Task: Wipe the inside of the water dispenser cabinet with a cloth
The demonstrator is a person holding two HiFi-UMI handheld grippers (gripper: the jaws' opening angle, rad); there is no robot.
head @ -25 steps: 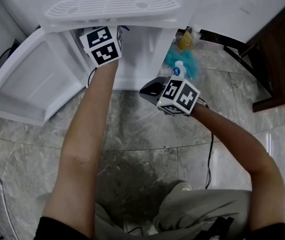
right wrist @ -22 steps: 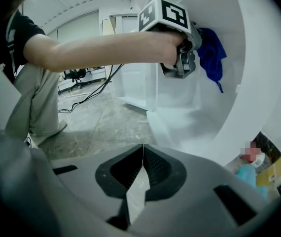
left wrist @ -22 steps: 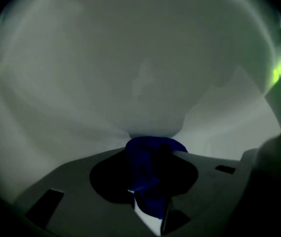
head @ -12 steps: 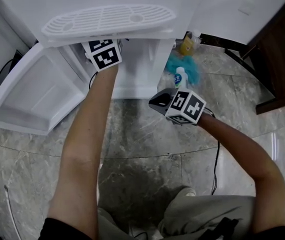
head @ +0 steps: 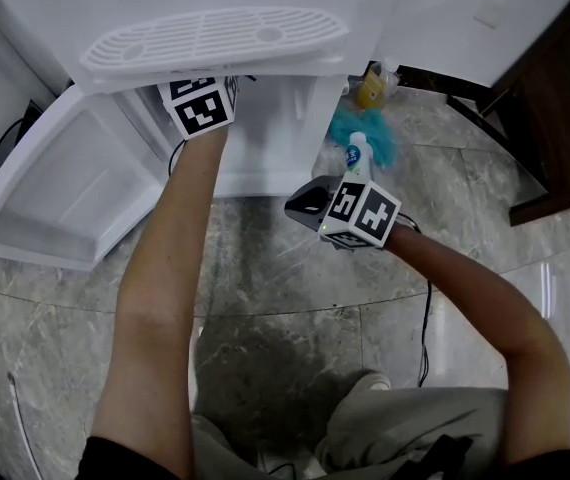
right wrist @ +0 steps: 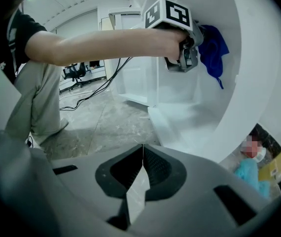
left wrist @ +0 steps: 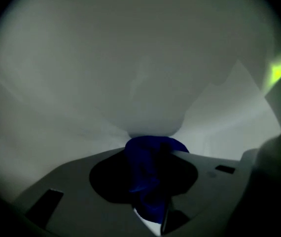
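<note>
dark blue cloth (left wrist: 149, 174) sits bunched between the fingers of your left gripper (left wrist: 150, 149). they are partly closed and clamped on it. a wad of it pokes out past the tips and lies against the white inner wall of the cabinet (left wrist: 130, 73). in the right gripper view the loose end hangs down from those jaws, close to the far wall.

left to right in the head view: the cabinet door (head: 60, 193) stands swung open at the left. your left forearm (head: 180, 228) reaches into the cabinet under the slotted drip tray (head: 215, 33). your right gripper (right wrist: 141, 157) hovers outside, right of the opening, over the marble floor (head: 265, 278). its fingers are pressed together with nothing between them. just beyond it, right of the cabinet, a white bottle (head: 358, 156) stands by a teal fluffy thing (head: 380, 138).
</note>
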